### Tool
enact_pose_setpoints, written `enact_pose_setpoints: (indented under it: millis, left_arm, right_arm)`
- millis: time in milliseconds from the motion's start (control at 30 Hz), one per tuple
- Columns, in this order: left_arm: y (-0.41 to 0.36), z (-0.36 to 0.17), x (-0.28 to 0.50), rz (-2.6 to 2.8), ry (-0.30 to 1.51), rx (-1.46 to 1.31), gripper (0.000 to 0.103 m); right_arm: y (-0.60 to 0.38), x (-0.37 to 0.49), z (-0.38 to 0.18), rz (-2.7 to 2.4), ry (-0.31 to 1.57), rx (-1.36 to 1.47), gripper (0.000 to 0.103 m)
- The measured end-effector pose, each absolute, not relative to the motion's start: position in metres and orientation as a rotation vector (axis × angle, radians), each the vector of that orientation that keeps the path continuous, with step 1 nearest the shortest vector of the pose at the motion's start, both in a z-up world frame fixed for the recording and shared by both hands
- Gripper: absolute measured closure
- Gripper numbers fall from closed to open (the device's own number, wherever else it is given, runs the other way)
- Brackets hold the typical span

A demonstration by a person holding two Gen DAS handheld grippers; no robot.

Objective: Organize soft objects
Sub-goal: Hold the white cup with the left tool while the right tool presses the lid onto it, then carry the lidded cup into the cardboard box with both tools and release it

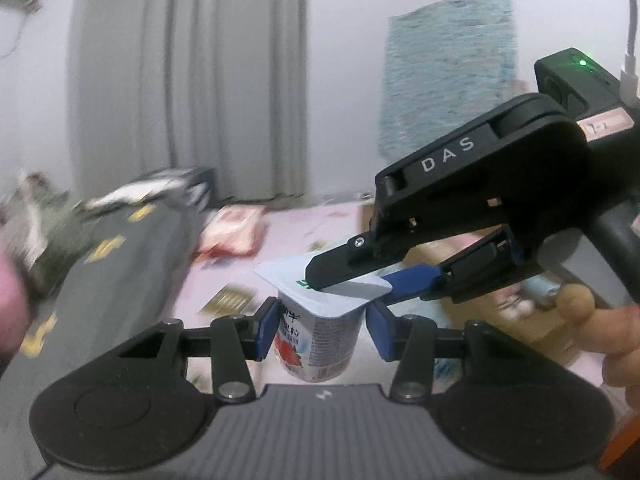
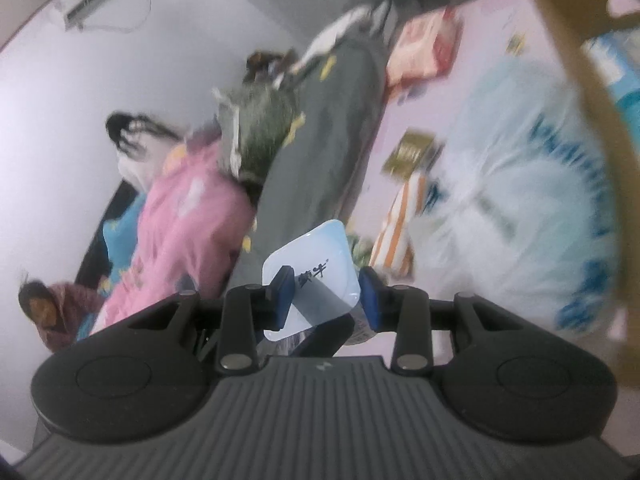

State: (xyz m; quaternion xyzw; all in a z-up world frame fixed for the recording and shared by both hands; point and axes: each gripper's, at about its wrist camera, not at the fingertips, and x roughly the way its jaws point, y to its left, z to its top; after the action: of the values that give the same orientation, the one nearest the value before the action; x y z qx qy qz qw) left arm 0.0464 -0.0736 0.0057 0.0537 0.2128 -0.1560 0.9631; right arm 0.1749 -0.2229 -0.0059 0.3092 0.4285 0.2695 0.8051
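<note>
Left wrist view: caught the left claw (image 1: 324, 330) partly open and closed on the yogurt cup (image 1: 320, 344), one blue pad against each side of the tub just under its rim. Held the cup upright, dead centre between the fingers and lifted clear of the pink bed sheet (image 1: 288, 224) beyond the tips. Also took in the right claw (image 1: 350, 280), reaching in from the claw's right with a hand (image 1: 616, 340) on its grip. Had its black upper finger lying across the foil lid (image 1: 280, 276) and its blue-padded finger against the lid's near corner. Further ahead and to the claw's left, made out blurred grey bedding (image 1: 120, 248) with yellow marks and a red-and-white packet (image 1: 236, 232). Straight ahead, far off, found a grey curtain (image 1: 188, 80).

Right wrist view: looked along the right claw (image 2: 326, 300), set to a narrow gap with the foil lid (image 2: 320, 256) filling it from pad to pad. Appeared to be gripping the lid by its edges, though could not fully confirm the pressure. Kept the cup's tub mostly hidden beneath the lid, right at the fingertips. Ahead and to the claw's left, picked up a pink garment (image 2: 192, 216) and the grey bedding (image 2: 320, 120). To the claw's right, registered a pale blue plastic bag (image 2: 520, 200) and a cardboard box (image 2: 580, 100), both smeared.
</note>
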Motion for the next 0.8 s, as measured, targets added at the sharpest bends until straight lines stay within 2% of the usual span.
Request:
enact_pose_setpoints:
  millis: [200,333,600,800]
  left_arm:
    - [-0.142,0.033,0.066,-0.490,0.373,0.184,0.054]
    - [-0.189,0.030,0.086,-0.605,0.434,0.184,0.054]
    - [-0.250,-0.008,0.142,-0.722,0.742,0.153,0.054]
    - [-0.276,-0.043,0.167,-0.696,0.923,0.211,0.054]
  right_arm:
    - [-0.307,0.163,0.034,0.473,0.822,0.710,0.065]
    - [-0.367,0.155,0.038,0.390,0.813,0.759,0.061]
    - [-0.453,0.153,-0.018,0.250,0.939,0.896,0.060]
    - [-0.478,0.172,-0.070,0.253,1.044,0.991,0.059]
